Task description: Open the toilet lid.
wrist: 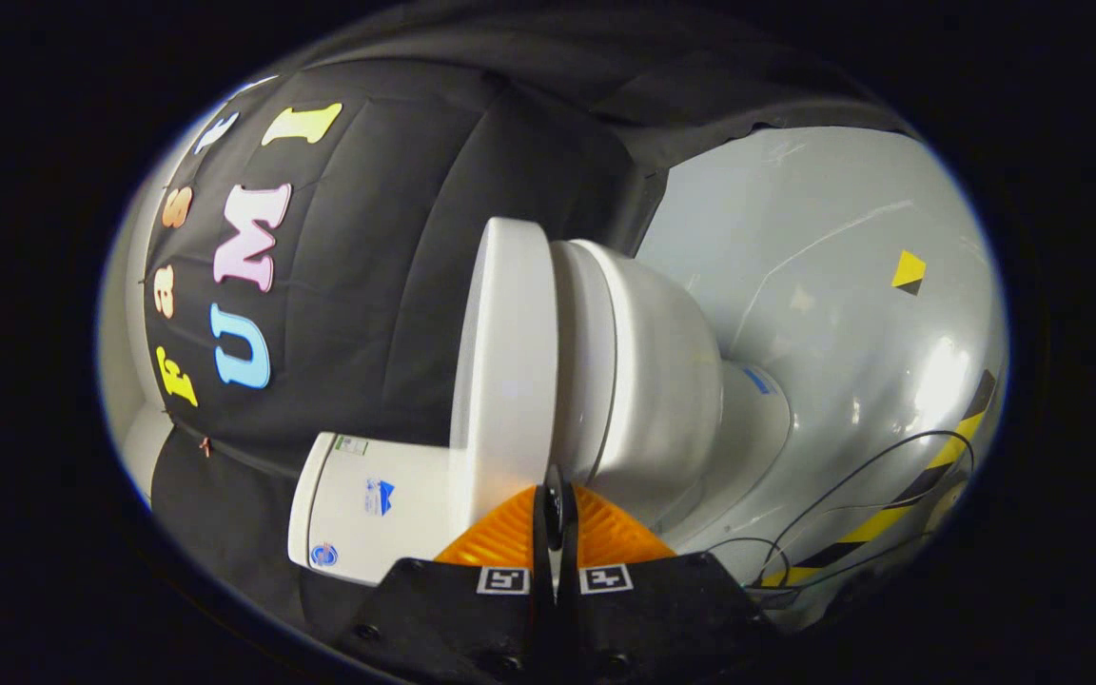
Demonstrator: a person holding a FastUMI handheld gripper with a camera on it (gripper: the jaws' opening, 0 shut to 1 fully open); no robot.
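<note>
Covering the right half of the frame, the grey glossy floor (843, 314) is the largest thing; the whole view is rolled on its side, so the floor stands like a wall there. On it lie a small yellow marker (909, 270) in the upper right, a black-and-yellow striped tape (900, 509) in the lower right, and thin black cables (852, 495) that curl across that tape.

Next in size is the white toilet (643, 371), in the middle of the frame. Its bowl (662, 381) narrows toward the floor on the right. The toilet lid (505, 352) is the flat white slab on the left side of the bowl, and it lies closed against the seat (578, 352), with only a thin seam between them. The tank (367, 509) sits in the lower left of the middle. It carries a small blue logo (381, 496), a round blue sticker (323, 555) and a small label (351, 444) near its corner; the writing on them is too small to read. Another blue mark (757, 381) is on the base of the bowl, also not readable.

The gripper (555, 504) is at the bottom centre. Its two orange ribbed fingers (496, 538) are pressed together, with nothing between them. Their tips are at the lower edge of the lid, just where lid and seat meet; I cannot tell if they touch it. Each black finger mount bears a square black-and-white tag (502, 579).
</note>
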